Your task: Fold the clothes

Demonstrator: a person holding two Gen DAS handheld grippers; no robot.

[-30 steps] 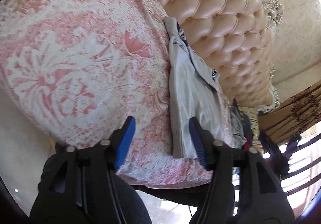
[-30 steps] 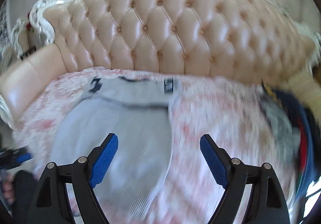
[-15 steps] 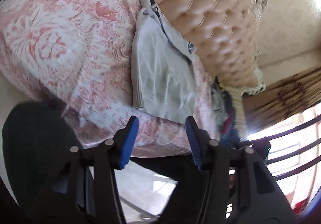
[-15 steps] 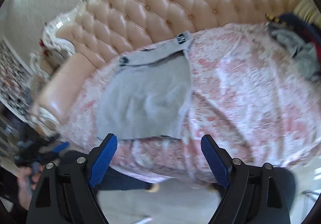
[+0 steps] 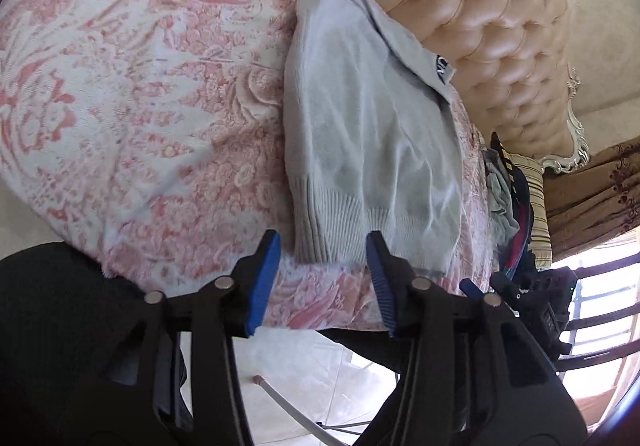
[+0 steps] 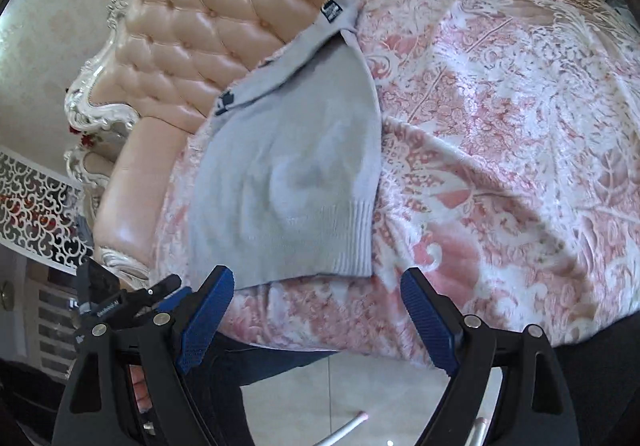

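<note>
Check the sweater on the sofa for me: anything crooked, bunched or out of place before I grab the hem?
The grey sweater lies mostly flat on the pink throw, hem nearest the grippers. Its top strip, with dark patches, rides up against the tufted backrest instead of lying flat. A clothes heap sits at the sofa's far end.

Legible text: none. Grey knit sweater (image 6: 288, 182), lying on the pink patterned cover (image 6: 500, 126): dark patch (image 6: 330, 11) with small white lettering on one folded sleeve, too small to read; the same patch (image 5: 441, 67) in the left wrist view shows white marks, also unreadable. Left gripper (image 6: 120, 302), seen from the right wrist view: faint white lettering on its black body, not decipherable.
</note>
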